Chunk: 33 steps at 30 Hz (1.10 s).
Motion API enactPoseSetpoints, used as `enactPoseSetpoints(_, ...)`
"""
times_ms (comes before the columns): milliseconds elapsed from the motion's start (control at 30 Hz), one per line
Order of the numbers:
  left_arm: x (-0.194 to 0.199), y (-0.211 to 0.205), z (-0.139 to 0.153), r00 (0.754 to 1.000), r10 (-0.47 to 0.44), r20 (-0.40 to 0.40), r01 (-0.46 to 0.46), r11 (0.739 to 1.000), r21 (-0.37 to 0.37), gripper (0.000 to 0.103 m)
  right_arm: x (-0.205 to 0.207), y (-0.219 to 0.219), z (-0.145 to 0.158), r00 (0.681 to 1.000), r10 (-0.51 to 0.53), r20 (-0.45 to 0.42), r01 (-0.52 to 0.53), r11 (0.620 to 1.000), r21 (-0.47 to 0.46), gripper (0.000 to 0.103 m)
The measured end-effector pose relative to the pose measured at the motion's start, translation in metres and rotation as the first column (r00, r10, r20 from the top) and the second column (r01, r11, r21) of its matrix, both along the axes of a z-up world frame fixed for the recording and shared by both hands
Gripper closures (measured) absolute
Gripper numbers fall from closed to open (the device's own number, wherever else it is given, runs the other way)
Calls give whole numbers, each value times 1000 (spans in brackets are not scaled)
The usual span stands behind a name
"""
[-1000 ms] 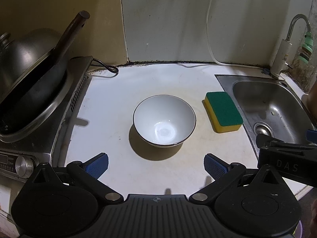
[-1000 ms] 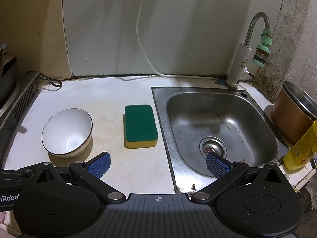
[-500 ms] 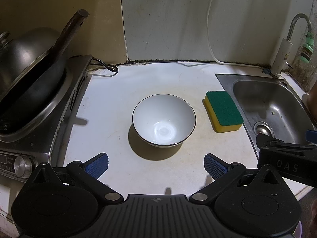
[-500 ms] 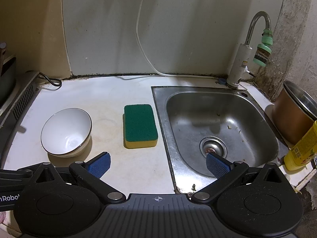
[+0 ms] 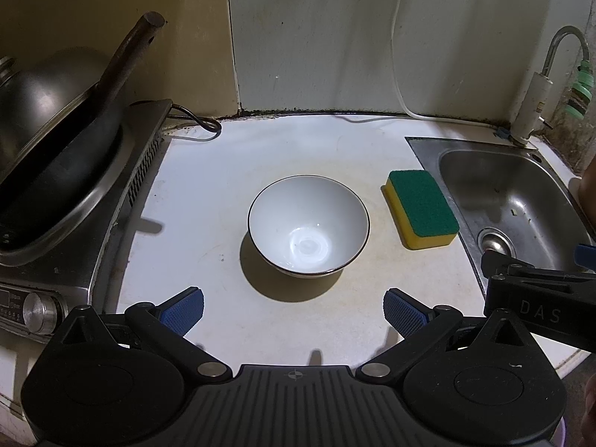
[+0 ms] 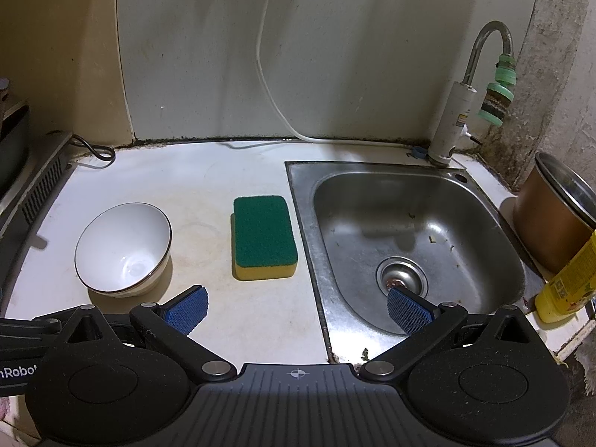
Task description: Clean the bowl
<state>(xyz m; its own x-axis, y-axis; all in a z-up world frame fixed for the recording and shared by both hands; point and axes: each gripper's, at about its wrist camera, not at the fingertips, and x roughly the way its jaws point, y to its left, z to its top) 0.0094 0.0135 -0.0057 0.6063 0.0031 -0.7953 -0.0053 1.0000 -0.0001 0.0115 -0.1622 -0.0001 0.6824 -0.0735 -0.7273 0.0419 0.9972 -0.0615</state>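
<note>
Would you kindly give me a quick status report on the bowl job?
Left gripper and right gripper: jaws open, empty. Bowl upright on counter, untouched; sponge beside it, sink empty. Path clear.

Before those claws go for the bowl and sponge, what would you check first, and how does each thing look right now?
1. Left gripper jaws open, nothing held: ok.
2. Right gripper jaws open, nothing held: ok.
3. Bowl upright on the counter, clear of the sponge: ok.
4. Sponge lying flat, green side up, free to grab: ok.
5. Sink free of dishes: ok.
6. Tap running: cannot tell for sure; no stream visible.
</note>
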Motion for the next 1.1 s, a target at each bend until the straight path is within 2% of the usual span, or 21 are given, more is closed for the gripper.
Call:
enactPoseSetpoints(333,8,0,-2,1000,0,-14,0,1000,-4,0,6,0,-2,1000,0,-8,0,1000,-1,0)
enactPoseSetpoints(567,13,4,-6,999,2,-32,-4,999,-44,0,10,1,-2,1000,-1,-7,1,1000,-3,0)
enactPoseSetpoints(1100,14,9,-7,999,-7,-38,5,998,-55,0,8,8,-2,1000,-11,-6,11,1000,-13,0)
